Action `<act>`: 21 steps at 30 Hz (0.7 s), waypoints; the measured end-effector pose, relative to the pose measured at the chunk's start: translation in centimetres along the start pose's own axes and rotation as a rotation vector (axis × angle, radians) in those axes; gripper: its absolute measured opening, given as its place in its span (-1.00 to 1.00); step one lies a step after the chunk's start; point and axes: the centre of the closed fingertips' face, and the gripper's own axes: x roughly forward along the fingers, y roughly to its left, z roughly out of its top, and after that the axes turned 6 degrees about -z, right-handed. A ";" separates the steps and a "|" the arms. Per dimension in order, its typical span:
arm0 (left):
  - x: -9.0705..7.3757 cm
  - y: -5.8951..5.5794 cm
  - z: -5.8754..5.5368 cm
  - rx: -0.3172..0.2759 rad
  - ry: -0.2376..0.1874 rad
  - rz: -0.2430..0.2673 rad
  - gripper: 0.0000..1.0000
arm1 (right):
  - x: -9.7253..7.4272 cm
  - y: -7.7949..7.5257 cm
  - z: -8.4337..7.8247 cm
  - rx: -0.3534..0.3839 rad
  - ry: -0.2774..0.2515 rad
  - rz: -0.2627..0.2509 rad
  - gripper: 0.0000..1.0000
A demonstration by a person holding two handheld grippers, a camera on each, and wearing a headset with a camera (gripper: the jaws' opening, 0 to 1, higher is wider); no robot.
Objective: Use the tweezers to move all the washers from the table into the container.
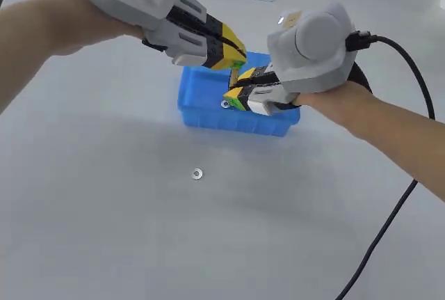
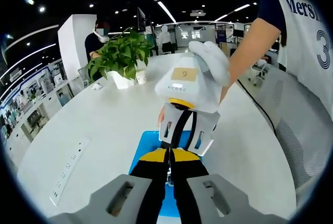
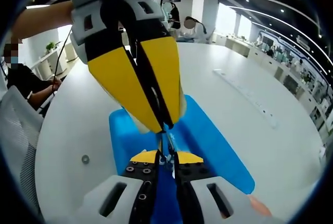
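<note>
washer (image 1: 198, 173) lies on the table (image 1: 104, 209) at 6 o'clock of the blue container (image 1: 208, 115). left gripper (image 1: 238, 56) and right gripper (image 1: 233, 97), jaws pressed together, both clamp the tweezers (image 3: 164, 145) over it

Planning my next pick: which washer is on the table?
The lone washer on the table, in front of the blue bin; the other washer is at the bin.

One washer (image 1: 198, 173), one container (image 1: 208, 117), two hand-held grippers (image 1: 240, 60) (image 1: 233, 98)
</note>
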 end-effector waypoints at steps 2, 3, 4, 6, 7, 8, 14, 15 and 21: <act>0.0 -0.1 0.0 0.003 0.006 -0.001 -0.90 | -0.1 0.0 0.0 -0.002 0.000 -0.003 -0.75; 0.0 -0.1 0.0 0.005 0.008 0.000 -0.90 | -0.2 0.1 0.1 -0.002 0.000 -0.004 -0.75; -0.1 -0.1 0.0 0.005 0.008 -0.001 -0.90 | -0.2 0.1 0.1 -0.001 0.000 -0.005 -0.75; -0.3 -0.3 0.1 0.013 0.012 0.000 -0.90 | -0.4 0.1 0.2 -0.005 -0.001 -0.013 -0.75; -0.3 -0.4 0.1 0.015 0.012 -0.002 -0.90 | -0.6 0.1 0.3 -0.005 -0.005 -0.017 -0.75; -0.4 -0.5 0.2 0.020 0.011 -0.002 -0.90 | -0.7 0.1 0.4 0.002 -0.011 -0.017 -0.75; -1.5 -0.4 1.3 0.039 0.007 0.014 -0.90 | -1.3 -0.1 1.2 0.009 -0.039 -0.033 -0.75; -1.8 -0.8 1.9 0.046 0.004 0.016 -0.90 | -1.6 -0.1 1.5 0.013 -0.048 -0.036 -0.75; -2.7 -1.5 3.5 0.075 0.004 0.024 -0.90 | -2.8 0.1 2.1 0.000 -0.067 -0.049 -0.75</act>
